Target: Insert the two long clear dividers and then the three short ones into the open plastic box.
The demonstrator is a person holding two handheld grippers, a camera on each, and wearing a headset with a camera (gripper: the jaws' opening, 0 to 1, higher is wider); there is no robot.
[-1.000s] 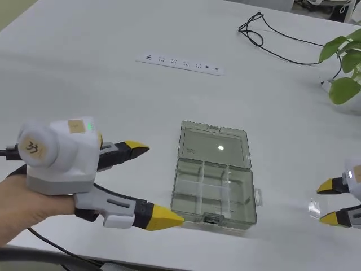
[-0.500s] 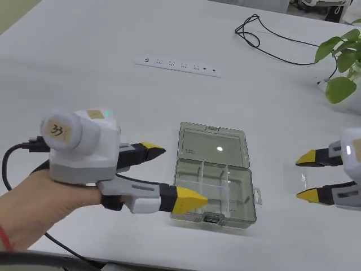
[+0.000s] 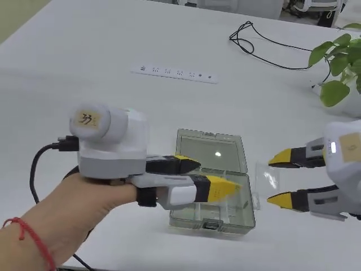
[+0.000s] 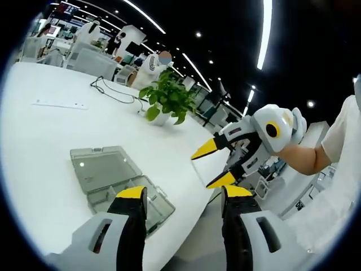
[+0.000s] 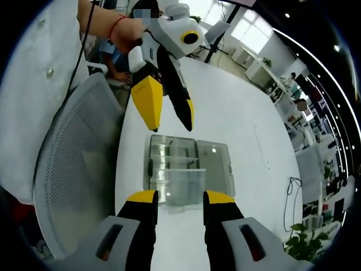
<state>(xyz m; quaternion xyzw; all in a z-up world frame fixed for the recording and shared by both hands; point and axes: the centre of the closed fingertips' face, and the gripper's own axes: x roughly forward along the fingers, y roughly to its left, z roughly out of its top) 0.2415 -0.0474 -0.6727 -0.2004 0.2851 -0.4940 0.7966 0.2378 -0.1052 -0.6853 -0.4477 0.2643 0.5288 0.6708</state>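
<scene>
My hand point(image 3: 73, 209) comes in over the near left corner of the table point(image 3: 84, 68), carrying the left gripper point(image 3: 219, 174). Its jaws are parted to a middling gap with nothing between them. A black lead point(image 3: 39, 164) loops back from its body. This gripper hangs over the left half of the open plastic box point(image 3: 208, 223), so it blocks my head view of most compartments there. The box sits close to the near edge of the table, its lid point(image 3: 211, 148) lying flat behind it. In the right gripper view I can make out clear dividers point(image 5: 169, 161) already standing inside.

Just off the right side of the box, the right gripper point(image 3: 269, 180) has a clear divider point(image 3: 262, 175) spanning between its jaw tips, raised off the table; I read that as gripped.

Farther back, a white power strip point(image 3: 175, 73) lies across the middle of the table. Beyond it is a coiled black cable point(image 3: 265, 39), and a green plant point(image 3: 338, 68) stands at the far right edge.
</scene>
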